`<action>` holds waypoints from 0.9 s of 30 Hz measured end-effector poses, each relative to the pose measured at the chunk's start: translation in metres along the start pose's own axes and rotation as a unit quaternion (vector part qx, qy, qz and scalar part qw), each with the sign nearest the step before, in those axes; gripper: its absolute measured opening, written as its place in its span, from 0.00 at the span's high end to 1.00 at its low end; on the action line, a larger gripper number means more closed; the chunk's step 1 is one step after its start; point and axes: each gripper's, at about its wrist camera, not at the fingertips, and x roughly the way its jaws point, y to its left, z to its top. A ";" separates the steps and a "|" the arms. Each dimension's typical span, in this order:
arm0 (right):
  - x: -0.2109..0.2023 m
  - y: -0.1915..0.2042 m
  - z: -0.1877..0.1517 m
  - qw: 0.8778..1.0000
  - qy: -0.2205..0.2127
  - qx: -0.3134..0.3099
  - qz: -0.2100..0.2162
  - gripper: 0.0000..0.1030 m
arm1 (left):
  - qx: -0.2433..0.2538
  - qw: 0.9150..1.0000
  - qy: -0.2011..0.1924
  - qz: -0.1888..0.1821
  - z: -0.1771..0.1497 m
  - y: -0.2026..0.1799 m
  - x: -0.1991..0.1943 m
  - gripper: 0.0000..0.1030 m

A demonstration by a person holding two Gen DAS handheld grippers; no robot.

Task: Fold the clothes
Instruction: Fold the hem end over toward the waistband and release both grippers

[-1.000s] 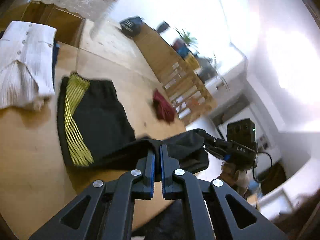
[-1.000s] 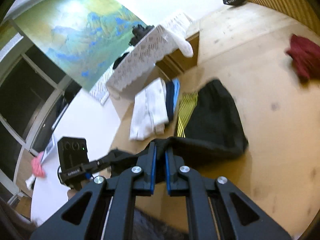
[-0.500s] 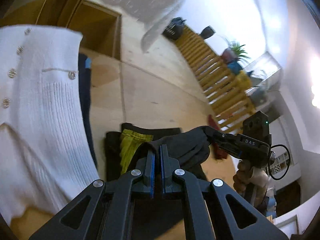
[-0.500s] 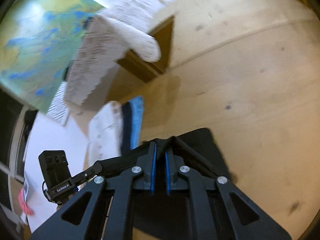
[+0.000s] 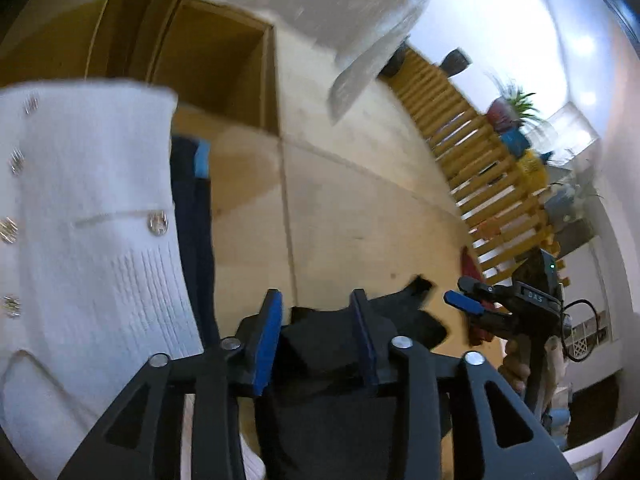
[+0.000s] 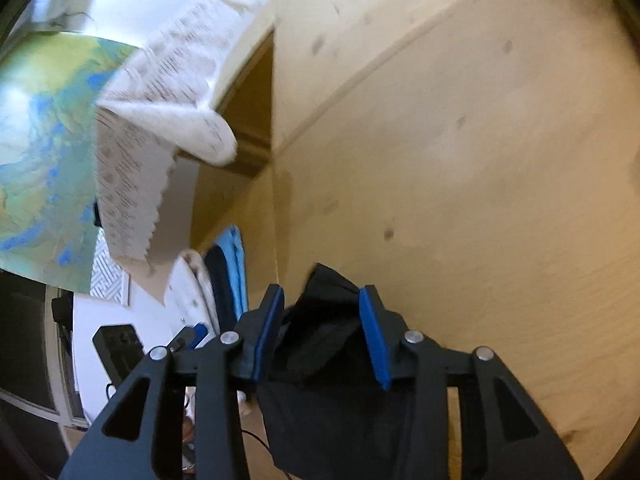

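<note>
A black garment (image 5: 332,364) lies folded over on the wooden surface (image 5: 360,208), right under both grippers. My left gripper (image 5: 316,320) is open, its blue pads (image 5: 266,340) spread on either side of the cloth's edge. My right gripper (image 6: 322,320) is open too, with a loose peak of the black garment (image 6: 320,340) standing between its pads (image 6: 374,340). The right gripper also shows at the right of the left wrist view (image 5: 476,308), held by a hand. A folded white buttoned top (image 5: 88,240) lies on the left on a dark blue garment (image 5: 194,216).
A dark red cloth (image 5: 470,266) lies at the far right by a yellow slatted rail (image 5: 472,152). A lace-covered piece of furniture (image 6: 160,120) stands behind, with an open wooden compartment (image 5: 212,68). A blue-green painting (image 6: 44,132) hangs on the left wall.
Both grippers carried the black garment's edge forward over itself, then opened and let it go. The cloth now lies slack between the spread pads.
</note>
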 end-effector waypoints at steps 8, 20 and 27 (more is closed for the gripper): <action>0.018 0.025 -0.065 0.981 0.093 -0.159 -0.057 0.71 | 0.087 0.989 0.121 0.003 -0.078 -0.024 0.039 0.58; 0.052 0.046 -0.031 0.971 0.078 -0.193 -0.116 0.73 | 0.132 0.983 0.073 0.106 -0.032 -0.037 0.073 0.59; 0.018 0.058 -0.051 0.950 0.043 -0.269 -0.150 0.73 | 0.126 0.987 0.025 0.101 -0.028 -0.039 0.031 0.56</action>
